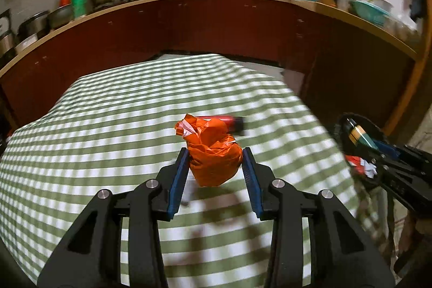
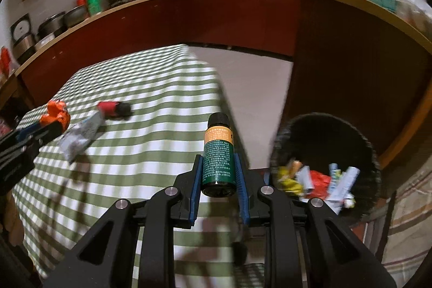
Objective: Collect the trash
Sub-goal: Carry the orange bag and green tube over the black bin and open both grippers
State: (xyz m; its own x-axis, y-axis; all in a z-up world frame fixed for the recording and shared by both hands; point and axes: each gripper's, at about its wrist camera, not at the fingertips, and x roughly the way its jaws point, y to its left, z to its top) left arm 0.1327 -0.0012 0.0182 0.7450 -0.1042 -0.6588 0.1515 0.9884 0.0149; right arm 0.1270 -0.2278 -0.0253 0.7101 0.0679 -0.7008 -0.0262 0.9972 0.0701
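My left gripper (image 1: 215, 153) is shut on a crumpled orange wrapper (image 1: 213, 153), held above the green-checked tablecloth (image 1: 108, 126). From the right wrist view that same gripper (image 2: 58, 120) enters at the left edge with the orange wrapper (image 2: 55, 112) in it. My right gripper (image 2: 218, 161) is shut on a small dark green bottle (image 2: 218, 155) with a black cap, near the table's right edge. A red and black tube (image 2: 113, 108) and a silvery wrapper (image 2: 81, 134) lie on the cloth. The black waste bin (image 2: 324, 131) stands on the floor to the right, holding several scraps.
Dark red cabinets (image 2: 243, 18) with a worktop full of pots and bottles curve round behind the table. Pale floor (image 2: 256, 99) lies between the table and the cabinets. In the left wrist view the right gripper (image 1: 378, 145) with its bottle shows at the right edge, over the bin (image 1: 356, 126).
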